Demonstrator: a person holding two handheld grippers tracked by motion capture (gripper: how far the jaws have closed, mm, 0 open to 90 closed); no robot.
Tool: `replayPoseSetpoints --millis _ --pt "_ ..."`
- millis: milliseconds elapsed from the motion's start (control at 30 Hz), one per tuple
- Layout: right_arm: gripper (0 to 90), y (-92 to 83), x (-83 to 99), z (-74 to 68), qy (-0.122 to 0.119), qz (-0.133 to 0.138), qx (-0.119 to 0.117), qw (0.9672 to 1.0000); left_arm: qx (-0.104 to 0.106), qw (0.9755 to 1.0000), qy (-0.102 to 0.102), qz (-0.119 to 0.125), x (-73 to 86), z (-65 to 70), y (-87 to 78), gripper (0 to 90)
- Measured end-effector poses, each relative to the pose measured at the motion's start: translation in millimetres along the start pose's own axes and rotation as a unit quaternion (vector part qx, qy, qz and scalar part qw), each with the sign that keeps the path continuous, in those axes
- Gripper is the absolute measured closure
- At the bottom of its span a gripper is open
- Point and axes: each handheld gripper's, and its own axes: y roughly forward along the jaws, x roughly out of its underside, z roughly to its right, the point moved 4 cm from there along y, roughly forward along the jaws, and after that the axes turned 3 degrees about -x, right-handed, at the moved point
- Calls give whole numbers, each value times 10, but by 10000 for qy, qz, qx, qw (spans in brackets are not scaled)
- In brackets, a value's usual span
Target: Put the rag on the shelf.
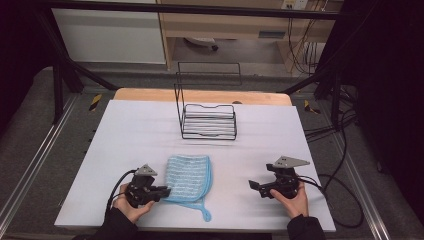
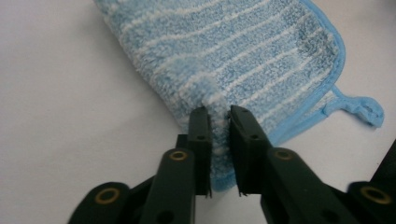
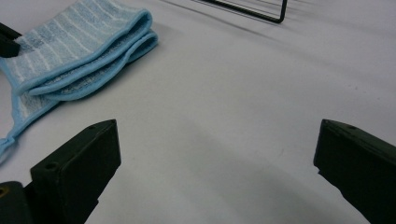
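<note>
A folded blue cloth (image 1: pixel 189 178) lies low in the middle of the high view, on the white worktop (image 1: pixel 125 150), with its loop trailing toward the bottom edge. The left tool (image 1: pixel 164 190), at the lower left, sits at the cloth's left edge; in the left gripper view its jaws stand narrow with a ridge of cloth (image 2: pixel 224 56) pinched up between them. The right tool (image 1: pixel 255 186), at the lower right, rests well apart from the cloth, jaws spread wide over bare worktop. A black wire rack (image 1: pixel 207 120) stands above the cloth, toward the far edge.
</note>
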Motion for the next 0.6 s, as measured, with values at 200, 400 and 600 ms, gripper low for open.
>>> replayPoseSetpoints --millis 200,400,600 --pt "13 -3 -3 5 -14 8 9 10000 -219 9989 355 234 -90 -29 -78 582" --pt "13 -4 -4 7 -6 -12 19 10000 -216 9981 440 381 -185 -128 -105 390" --pt "13 1 -4 10 -9 -24 34 10000 -168 9979 485 389 -286 -251 -80 242"
